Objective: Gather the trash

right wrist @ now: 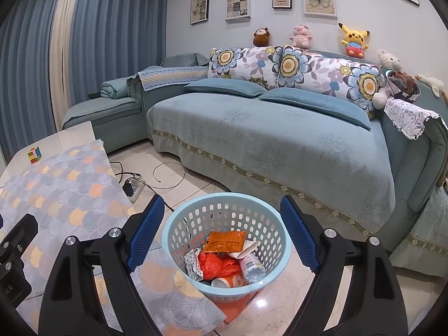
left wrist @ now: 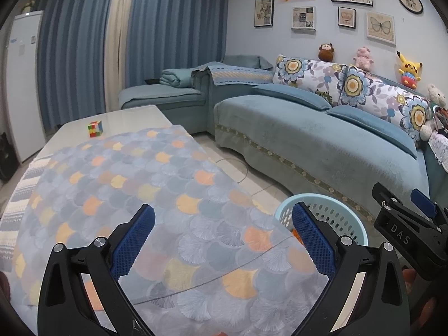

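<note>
Right wrist: right claw [right wrist: 221, 235] spread, empty, above trash-filled basket [right wrist: 179, 225].

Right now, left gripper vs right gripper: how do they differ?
The left gripper hovers over the patterned tablecloth; the right gripper hangs above the trash basket. The left frames bare cloth, the right frames collected trash. Both are open, empty, with blue pads.

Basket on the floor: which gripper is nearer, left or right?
Right. The right gripper hangs open directly over the blue basket, which shows between its fingers. The left gripper is open above the tablecloth, with the basket off to its right.
</note>
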A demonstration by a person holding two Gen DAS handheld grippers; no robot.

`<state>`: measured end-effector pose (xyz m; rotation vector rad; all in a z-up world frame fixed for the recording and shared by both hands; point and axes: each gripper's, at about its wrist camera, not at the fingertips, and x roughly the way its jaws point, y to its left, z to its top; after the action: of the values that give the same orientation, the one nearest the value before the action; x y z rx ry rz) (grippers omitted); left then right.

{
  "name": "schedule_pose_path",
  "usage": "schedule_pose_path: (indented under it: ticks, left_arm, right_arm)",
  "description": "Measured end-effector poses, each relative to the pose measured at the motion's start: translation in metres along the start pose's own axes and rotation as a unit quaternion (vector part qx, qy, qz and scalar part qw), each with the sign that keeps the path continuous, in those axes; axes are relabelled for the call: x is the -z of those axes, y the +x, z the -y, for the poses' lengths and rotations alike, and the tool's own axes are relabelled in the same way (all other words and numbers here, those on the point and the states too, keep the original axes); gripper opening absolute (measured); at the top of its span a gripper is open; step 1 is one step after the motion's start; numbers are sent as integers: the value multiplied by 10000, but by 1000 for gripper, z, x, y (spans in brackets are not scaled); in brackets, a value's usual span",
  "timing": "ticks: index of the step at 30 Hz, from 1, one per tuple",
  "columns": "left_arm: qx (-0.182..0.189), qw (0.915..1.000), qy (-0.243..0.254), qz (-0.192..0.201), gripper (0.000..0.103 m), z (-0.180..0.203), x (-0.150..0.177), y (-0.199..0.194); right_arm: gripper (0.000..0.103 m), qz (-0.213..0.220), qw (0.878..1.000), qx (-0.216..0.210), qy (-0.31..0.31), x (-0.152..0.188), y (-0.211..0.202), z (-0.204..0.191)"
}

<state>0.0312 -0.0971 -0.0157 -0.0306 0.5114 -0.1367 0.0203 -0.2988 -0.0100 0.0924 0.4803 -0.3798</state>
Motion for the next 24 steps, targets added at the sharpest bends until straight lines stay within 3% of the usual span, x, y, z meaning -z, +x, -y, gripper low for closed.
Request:
schedule_pose_path:
  ticks: [24]
  left_arm:
    - [-5,10000,-33,-31,95,-2,1,0]
  right_arm:
    - [80,-43,10000,-64,-20,3,6,-1]
